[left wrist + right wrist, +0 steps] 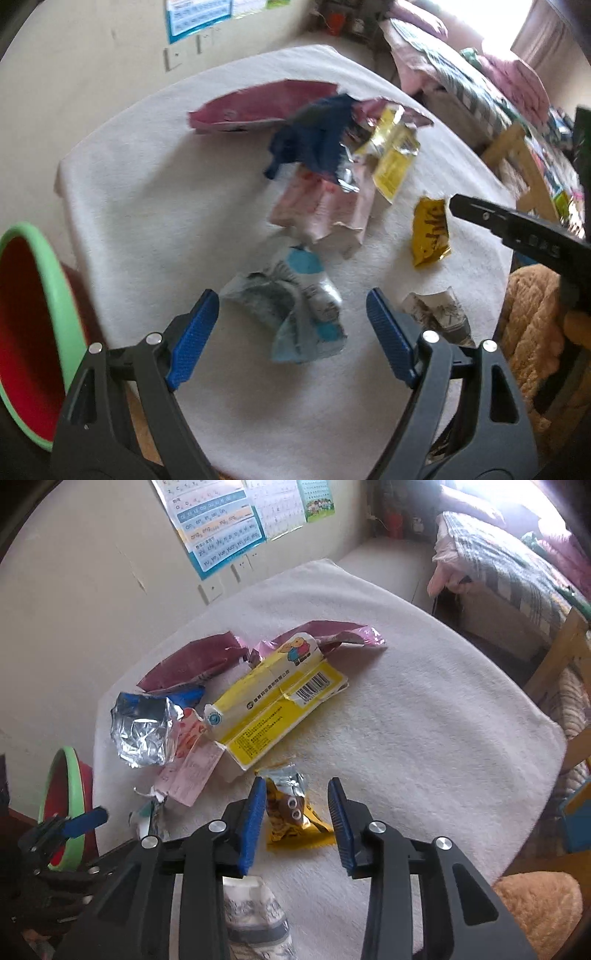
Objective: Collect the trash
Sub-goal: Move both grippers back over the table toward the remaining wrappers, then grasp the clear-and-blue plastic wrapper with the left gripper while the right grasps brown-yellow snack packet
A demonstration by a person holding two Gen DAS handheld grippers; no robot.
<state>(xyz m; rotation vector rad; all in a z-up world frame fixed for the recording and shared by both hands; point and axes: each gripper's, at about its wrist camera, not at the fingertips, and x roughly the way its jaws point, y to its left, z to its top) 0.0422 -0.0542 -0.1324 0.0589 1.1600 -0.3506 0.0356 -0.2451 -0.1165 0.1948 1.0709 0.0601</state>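
Wrappers lie on a white towel-covered table (147, 206). In the left wrist view my left gripper (291, 306) is open above a crumpled light-blue and silver wrapper (295, 310). Beyond it lie a pink paper bag (325, 210), a dark blue foil wrapper (314, 136), a yellow packet (391, 155) and a maroon bag (258, 103). In the right wrist view my right gripper (297, 794) is open around a small gold snack wrapper (291, 812), also in the left view (430, 232). A grey-white wrapper (255, 915) lies under the right gripper.
A red basin with a green rim (33, 325) stands at the table's left edge, also in the right wrist view (66, 801). A bed (517, 572) stands at the right. A tan plush thing (532, 325) sits at the table's right side. A wall (74, 609) is behind.
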